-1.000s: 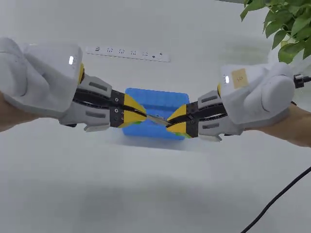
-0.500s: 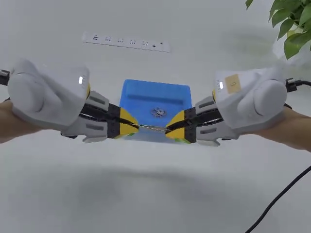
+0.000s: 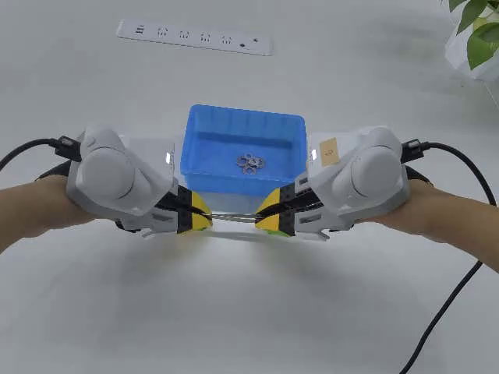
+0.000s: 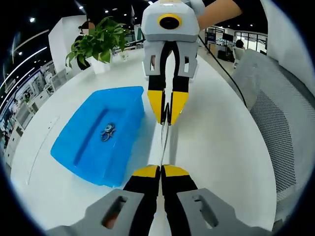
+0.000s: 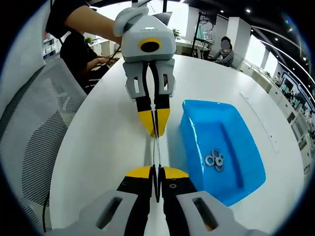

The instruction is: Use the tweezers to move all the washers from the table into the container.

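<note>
Both grippers on the tweezers (image 3: 234, 217), one per end. Left gripper (image 3: 201, 220): jaws pressed together on its end. Right gripper (image 3: 265, 221): jaws pinched on the other end

Tweezers' long axis runs straight from one gripper to the other, roughly level, held above the tabletop (image 3: 234, 312). It lies parallel to the near long wall of the container (image 3: 234, 181), just on my side of it, with a gap between. Can't tell which end is the tip end, my jaws cover both

Washers (image 3: 251, 161) sit in a small clump about mid-floor of the container, apart from all four walls

Room:
- toward me: wide bare white tabletop, open to both sides too
- forward: the container's near wall stands just beyond the tweezers, so that edge is the tight one
- power strip (image 3: 195, 37) lies well past the container's far wall, roughly parallel to it
- plant (image 3: 477, 35) at the far right corner, well apart
- cable (image 3: 433, 327) from the right gripper trails across the tabletop on the near right
- tabletop edge: in the left gripper view it runs along the right, a mesh chair (image 4: 275, 123) just beyond it; in the right gripper view the same edge and chair are on the left
</note>
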A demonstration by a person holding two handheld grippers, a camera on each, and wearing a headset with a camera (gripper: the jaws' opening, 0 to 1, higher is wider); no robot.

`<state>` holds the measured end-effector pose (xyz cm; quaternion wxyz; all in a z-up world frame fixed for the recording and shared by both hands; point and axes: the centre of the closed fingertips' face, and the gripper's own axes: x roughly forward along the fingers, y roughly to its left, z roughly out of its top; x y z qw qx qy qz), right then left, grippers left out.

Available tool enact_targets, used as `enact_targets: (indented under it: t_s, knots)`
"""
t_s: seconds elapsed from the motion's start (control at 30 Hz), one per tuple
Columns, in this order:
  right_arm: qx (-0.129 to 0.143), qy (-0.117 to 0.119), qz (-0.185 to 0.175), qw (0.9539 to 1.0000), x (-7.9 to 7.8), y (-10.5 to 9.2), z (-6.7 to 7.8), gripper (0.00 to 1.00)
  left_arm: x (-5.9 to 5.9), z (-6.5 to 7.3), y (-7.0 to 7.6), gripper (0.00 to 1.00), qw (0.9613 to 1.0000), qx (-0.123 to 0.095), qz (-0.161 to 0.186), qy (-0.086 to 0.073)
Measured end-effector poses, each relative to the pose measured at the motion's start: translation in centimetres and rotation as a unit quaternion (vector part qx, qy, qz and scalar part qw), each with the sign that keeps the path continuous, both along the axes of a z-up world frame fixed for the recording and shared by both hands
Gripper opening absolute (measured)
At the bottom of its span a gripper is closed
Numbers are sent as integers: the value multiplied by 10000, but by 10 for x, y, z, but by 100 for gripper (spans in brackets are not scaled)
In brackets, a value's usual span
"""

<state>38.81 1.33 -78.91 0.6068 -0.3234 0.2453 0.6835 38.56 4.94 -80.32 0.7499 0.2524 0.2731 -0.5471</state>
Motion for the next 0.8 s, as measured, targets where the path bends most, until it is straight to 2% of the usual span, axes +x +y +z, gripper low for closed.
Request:
enact_targets:
  t_s: [0.03, 0.1, 0.23, 0.3, 0.37, 0.4, 0.47, 0.53, 0.63, 0.7, 0.8]
  knots:
    - [-9, 21, -22, 10000, -1, 0, -2, 7, 0, -1, 1, 6, 10000, 17, 28, 10]
    - [-29, 16, -27, 10000, -2, -1, -5, 8, 3, 2, 1, 7, 9997, -119, 197, 13]
    - [-13, 16, -141, 9999, 0, -1, -8, 8, 3, 3, 1, 8, 9998, -67, 190, -51]
    - [-49, -20, -84, 10000, -2, -1, -9, 8, -1, 3, -1, 10, 9999, -64, 125, -28]
    - [-89, -159, 137, 9997, -5, 1, -10, 8, -3, 3, -2, 11, 9999, -46, 79, -44]
    - [-198, -154, 115, 9996, -6, -3, -12, 8, -4, 4, -2, 12, 10000, -3, 33, -89]
    - [-193, -161, 172, 9995, -6, -1, -12, 9, -4, 4, -3, 12, 10000, 10, 22, -83]
    - [-229, -163, 164, 9995, -5, -2, -13, 9, -5, 3, -3, 12, 10000, 4, 36, -57]
    - [-422, -187, 177, 9988, -7, -6, -20, 11, -4, 3, -2, 13, 10000, 41, 44, -61]
    - [-398, -168, 134, 9990, -6, -7, -19, 11, -3, 4, -1, 15, 9999, 86, 57, -111]
    - [-381, -159, 5, 9991, -5, -7, -19, 12, -4, 4, 0, 15, 9998, 124, 79, -101]
